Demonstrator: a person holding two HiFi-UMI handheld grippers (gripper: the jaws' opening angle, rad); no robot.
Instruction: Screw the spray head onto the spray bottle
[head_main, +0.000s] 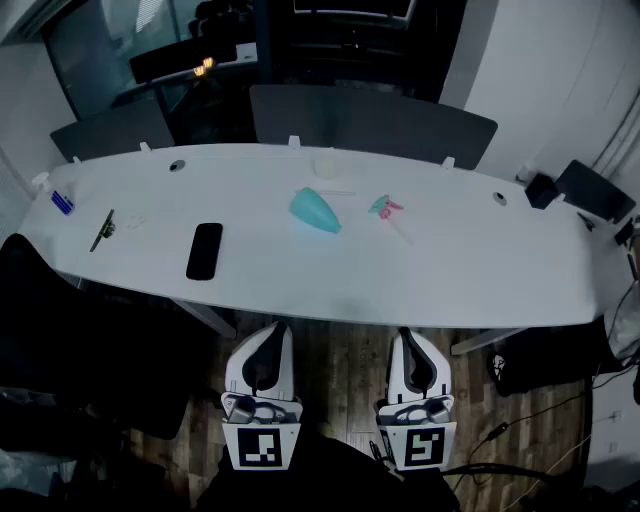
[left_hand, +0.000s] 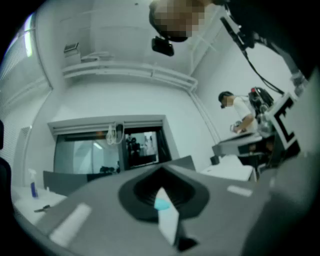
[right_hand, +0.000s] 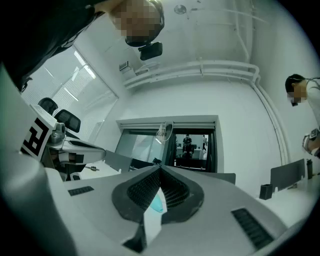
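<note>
A teal spray bottle (head_main: 316, 210) lies on its side at the middle of the white table (head_main: 300, 275). Just to its right lies the pink and teal spray head (head_main: 387, 210), apart from the bottle. My left gripper (head_main: 271, 332) and right gripper (head_main: 411, 338) hang side by side below the table's near edge, well short of both parts. Both are shut with nothing between the jaws. In the left gripper view the shut left gripper (left_hand: 161, 172) points at the table, and a teal sliver of the bottle (left_hand: 162, 203) shows behind it. The right gripper (right_hand: 160, 169) shows the same teal bottle (right_hand: 159, 202).
A black phone (head_main: 204, 250) lies left of the bottle, a small tool (head_main: 103, 228) and a blue item (head_main: 62, 202) further left. A small white cup (head_main: 326, 167) sits behind the bottle. Grey chairs (head_main: 370, 120) line the far side. A person (left_hand: 241, 112) stands off to the right.
</note>
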